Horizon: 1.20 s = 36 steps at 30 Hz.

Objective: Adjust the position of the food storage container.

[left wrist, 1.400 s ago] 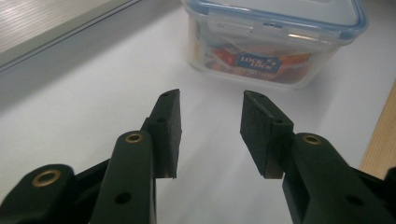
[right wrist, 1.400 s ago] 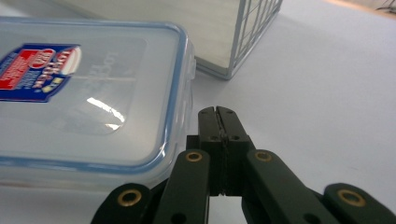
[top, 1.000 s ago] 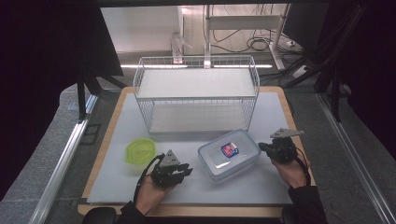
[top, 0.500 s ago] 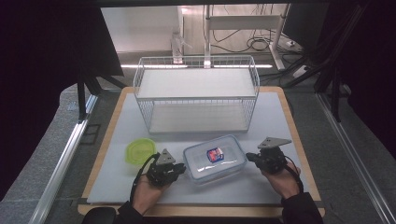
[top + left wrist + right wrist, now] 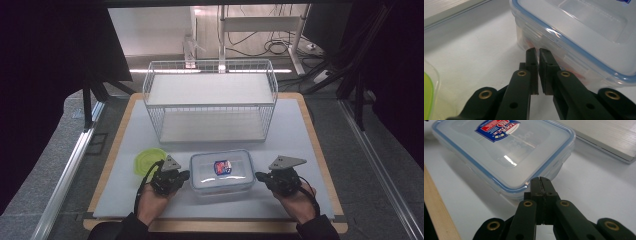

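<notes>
Since the earlier frames the clear lidded box [image 5: 222, 171] has slid toward the left and squared up near the front edge of the tabletop [image 5: 300, 130], and your right tool [image 5: 261, 176] came in level with it on its right side. Your left tool [image 5: 185, 174] has barely shifted; its jaws have just been closing and now stand nearly together with a thin slit and nothing between them, tips right at the box's side latch in the left tool's view. Your right tool's jaws are pressed fully together, empty, tips just at the box's corner rim.

Surface: white mat on a wood-edged board, bare around the box. Grey floor on both sides, a metal rail along the left, dark curtains left and right, cables and a stand behind the far edge.

Box has a blue-sealed lid with a red-and-blue label; something orange-red shows through its wall.

Other things: a white wire rack [image 5: 210, 97] with two shelves at the far middle, well apart from the box; a green lid [image 5: 146, 161] near the front left, just beside your left hand [image 5: 152, 200]. Nothing stands between the tools and the box.
</notes>
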Tool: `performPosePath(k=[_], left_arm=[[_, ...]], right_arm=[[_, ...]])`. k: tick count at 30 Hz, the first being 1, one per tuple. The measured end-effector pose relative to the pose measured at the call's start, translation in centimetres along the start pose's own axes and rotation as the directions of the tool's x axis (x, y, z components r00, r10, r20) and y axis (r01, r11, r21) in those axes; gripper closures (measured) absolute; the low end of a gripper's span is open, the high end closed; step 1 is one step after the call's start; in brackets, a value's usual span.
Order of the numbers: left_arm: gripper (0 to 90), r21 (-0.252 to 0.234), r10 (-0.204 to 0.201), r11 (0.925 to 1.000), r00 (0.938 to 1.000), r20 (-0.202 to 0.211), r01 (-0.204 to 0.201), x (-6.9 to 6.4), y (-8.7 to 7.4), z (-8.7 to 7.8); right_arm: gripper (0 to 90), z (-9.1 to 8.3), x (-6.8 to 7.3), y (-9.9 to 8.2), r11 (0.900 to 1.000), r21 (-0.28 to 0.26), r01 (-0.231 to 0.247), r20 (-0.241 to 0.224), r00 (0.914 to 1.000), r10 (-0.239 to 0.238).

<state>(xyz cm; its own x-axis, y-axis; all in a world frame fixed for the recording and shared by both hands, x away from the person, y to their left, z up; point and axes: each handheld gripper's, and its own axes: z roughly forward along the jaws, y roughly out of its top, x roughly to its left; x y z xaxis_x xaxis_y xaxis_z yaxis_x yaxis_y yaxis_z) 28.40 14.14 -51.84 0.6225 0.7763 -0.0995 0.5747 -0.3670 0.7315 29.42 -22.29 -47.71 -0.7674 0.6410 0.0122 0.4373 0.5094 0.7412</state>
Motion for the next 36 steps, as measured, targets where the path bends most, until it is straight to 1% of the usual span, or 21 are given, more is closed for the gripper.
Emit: performPosePath(k=[6, 8, 11, 14, 16, 18, 20, 24, 27, 28, 32, 34, 36], left_arm=[[87.6, -0.006, -0.014, 0.9999, 0.9999, -0.007, 0.014, 0.4, 0.0, 0.1], [87.2, -0.006, -0.009, 0.9999, 0.9999, -0.012, 0.009, 0.5, 0.0, 0.1], [85.9, -0.003, 0.002, 1.0, 0.9997, -0.023, -0.002, 0.4, 0.0, 0.1], [82.0, -0.006, 0.002, 1.0, 0.9998, -0.019, -0.002, 0.6, -0.2, -0.3], [82.2, -0.016, 0.0, 0.9999, 0.9995, -0.032, -0.001, 0.6, -0.2, -0.8], [84.5, -0.023, -0.006, 0.9997, 0.9988, -0.049, 0.005, 0.8, -0.3, -1.4], [87.5, -0.029, -0.031, 0.9991, 0.9982, -0.051, 0.03, 1.4, -0.5, -2.0], [89.8, -0.048, -0.073, 0.9964, 0.9941, -0.08, 0.07, 2.6, -1.1, -3.6], [89.9, -0.069, -0.117, 0.9914, 0.989, -0.09, 0.111, 3.5, -1.4, -4.5], [89.9, -0.072, -0.137, 0.9887, 0.9875, -0.078, 0.131, 3.9, -1.6, -4.6], [90.0, -0.067, -0.152, 0.9869, 0.9842, -0.09, 0.147, 4.6, -1.8, -4.4], [90.0, -0.07, -0.158, 0.986, 0.9823, -0.101, 0.151, 5.0, -1.8, -4.5], [89.9, -0.077, -0.169, 0.9839, 0.9802, -0.104, 0.161, 5.3, -1.9, -4.5]], right_arm=[[90.0, -0.2, 0.8, -0.1, 1.0, -0.007, 0.0, -0.014, 0.9999, 0.0], [90.0, -0.2, 1.0, -0.2, 1.0, -0.009, 0.0, -0.017, 0.9999, 0.0], [90.0, -0.2, 1.3, -0.2, 0.9999, -0.009, 0.012, -0.009, 0.9999, -0.012], [90.0, -0.3, 1.5, -0.3, 0.9997, -0.01, 0.022, -0.013, 0.9997, -0.022], [90.0, -0.4, 1.4, -0.3, 0.9996, -0.016, 0.023, -0.028, 0.9993, -0.023], [89.9, -0.5, 1.5, -0.3, 0.9991, -0.024, 0.035, -0.015, 0.9992, -0.036], [89.9, -0.7, 1.4, -0.2, 0.9984, -0.039, 0.042, -0.002, 0.9991, -0.042], [89.7, -1.2, 1.0, -0.3, 0.9976, -0.058, 0.037, 0.013, 0.9993, -0.036], [87.6, -1.4, 0.6, -0.4, 0.9977, -0.061, 0.028, 0.022, 0.9994, -0.027], [87.0, -1.5, 0.4, -0.4, 0.9979, -0.06, 0.024, 0.025, 0.9994, -0.023], [86.0, -1.6, 0.1, -0.5, 0.9979, -0.062, 0.018, 0.036, 0.9992, -0.015], [85.6, -1.6, 0.0, -0.5, 0.998, -0.06, 0.021, 0.041, 0.999, -0.018], [84.7, -1.5, 0.0, -0.6, 0.9982, -0.057, 0.017, 0.04, 0.9991, -0.014]])
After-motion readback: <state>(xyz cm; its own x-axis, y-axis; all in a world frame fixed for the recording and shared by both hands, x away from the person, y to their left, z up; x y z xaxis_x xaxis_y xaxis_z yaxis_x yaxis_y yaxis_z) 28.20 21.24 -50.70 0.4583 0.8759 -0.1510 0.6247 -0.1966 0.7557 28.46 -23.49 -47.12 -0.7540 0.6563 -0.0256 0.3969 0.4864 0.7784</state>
